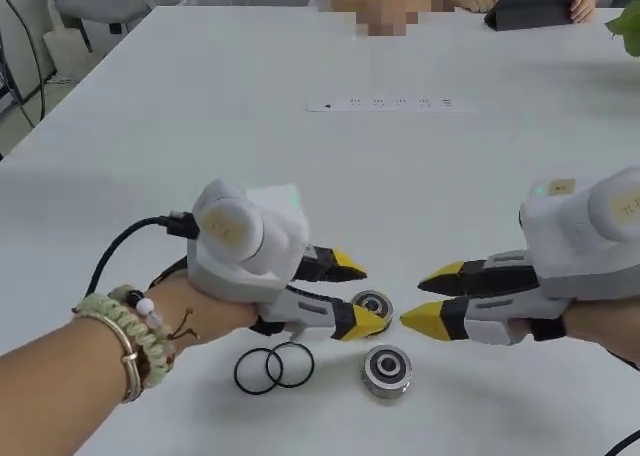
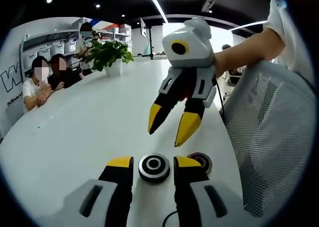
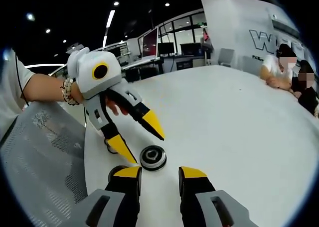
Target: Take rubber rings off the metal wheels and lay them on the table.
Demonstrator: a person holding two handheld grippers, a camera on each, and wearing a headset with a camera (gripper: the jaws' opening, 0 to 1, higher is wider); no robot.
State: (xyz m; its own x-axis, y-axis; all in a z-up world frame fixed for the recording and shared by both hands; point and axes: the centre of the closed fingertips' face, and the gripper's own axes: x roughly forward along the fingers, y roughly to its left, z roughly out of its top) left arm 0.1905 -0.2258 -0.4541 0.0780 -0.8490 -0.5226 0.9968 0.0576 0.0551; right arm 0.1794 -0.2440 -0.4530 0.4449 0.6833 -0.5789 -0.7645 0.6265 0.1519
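Two metal wheels lie on the white table (image 1: pixel 300 176). One wheel (image 1: pixel 373 304) (image 2: pixel 154 167) (image 3: pixel 153 157) sits between the jaws of my open left gripper (image 1: pixel 362 294) (image 2: pixel 153 163) (image 3: pixel 145 148), which do not clamp it. The other wheel (image 1: pixel 387 369) (image 2: pixel 201 160) lies just nearer me, partly hidden behind a jaw in the right gripper view. My right gripper (image 1: pixel 420 298) (image 2: pixel 167 135) (image 3: pixel 160 172) faces the first wheel from the right, open and holding nothing. Two thin black rubber rings (image 1: pixel 273 368) lie overlapping on the table below the left gripper.
A printed paper strip (image 1: pixel 390 103) lies mid-table. People sit at the far edge with a dark tablet (image 1: pixel 540 1) and a potted plant (image 2: pixel 110 55). A black cable (image 1: pixel 125 246) trails from the left gripper. A mesh chair (image 2: pixel 269 137) stands beside the table.
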